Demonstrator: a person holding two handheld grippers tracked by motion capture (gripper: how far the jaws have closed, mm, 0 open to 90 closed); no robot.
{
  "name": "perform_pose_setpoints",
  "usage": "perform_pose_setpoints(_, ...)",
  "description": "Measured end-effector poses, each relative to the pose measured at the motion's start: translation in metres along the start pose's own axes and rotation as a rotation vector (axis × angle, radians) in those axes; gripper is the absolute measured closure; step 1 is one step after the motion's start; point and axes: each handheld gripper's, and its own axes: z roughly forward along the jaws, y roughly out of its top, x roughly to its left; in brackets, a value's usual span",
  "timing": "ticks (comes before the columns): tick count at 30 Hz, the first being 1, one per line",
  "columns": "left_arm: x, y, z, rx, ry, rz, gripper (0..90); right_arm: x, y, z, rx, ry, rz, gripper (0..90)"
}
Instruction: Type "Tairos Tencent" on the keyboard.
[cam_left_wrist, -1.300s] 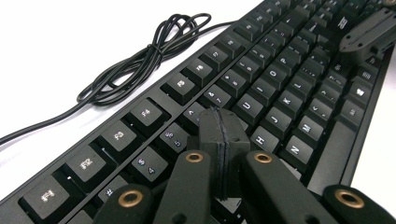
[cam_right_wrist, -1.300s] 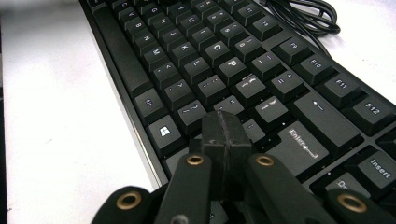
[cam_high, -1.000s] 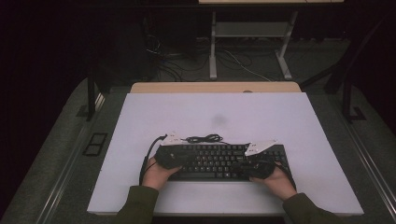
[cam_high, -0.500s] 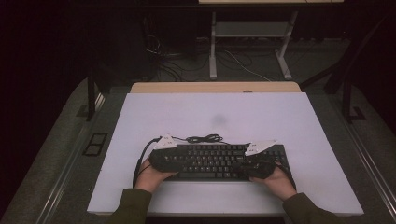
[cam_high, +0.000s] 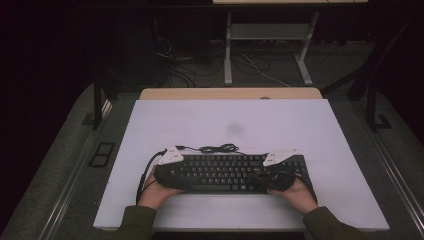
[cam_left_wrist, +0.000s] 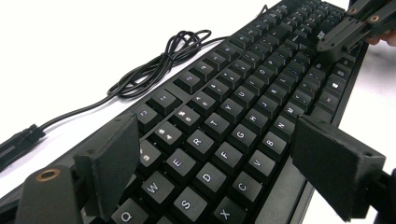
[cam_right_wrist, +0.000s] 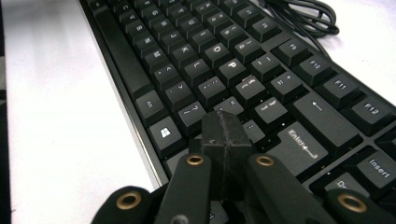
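Fingers (cam_left_wrist: 112, 168) of left gripper (cam_left_wrist: 224, 172) spread wide over the QWERTY end of the keyboard (cam_high: 235, 172); right gripper (cam_right_wrist: 223, 135) pressed together, empty, tip over the keys nr Enter. Keyboard lies flat at the worktop's (cam_high: 250, 125) near edge, its cable (cam_high: 217, 148) bunched behind. Prob. stiff, light plastic w/ slick keycaps that give, so best pinched by the end edges of the frame, not the keys.

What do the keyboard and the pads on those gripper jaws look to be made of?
Keyboard: likely matte black plastic, with moulded keycaps, printed white legends and faint sheen. Left gripper pads: possibly dull rubber or foam, rough-edged slabs. Right gripper: same dark material, jaws pressed together.
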Motion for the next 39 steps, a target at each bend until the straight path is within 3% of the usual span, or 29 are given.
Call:
perform_pose_setpoints(8,0.001,-0.001,-0.005,-0.023,-0.002,-0.01,14.6,0.0,0.002,-0.003,-0.044,0.026,0.019,85.6)
perform_pose_setpoints(23,-0.001,-0.003,-0.012,-0.034,-0.014,0.001,14.4,-0.006,0.017,0.003,-0.15,0.068,0.07,45.8)
perform_pose_setpoints(29,-0.001,-0.002,-0.012,-0.036,-0.016,-0.003,14.4,-0.008,0.023,0.007,-0.18,0.064,0.07,39.3)
perform_pose_setpoints(39,0.0,-0.005,-0.017,-0.037,-0.003,0.001,14.4,-0.01,0.032,0.013,-0.207,0.065,0.07,35.9)
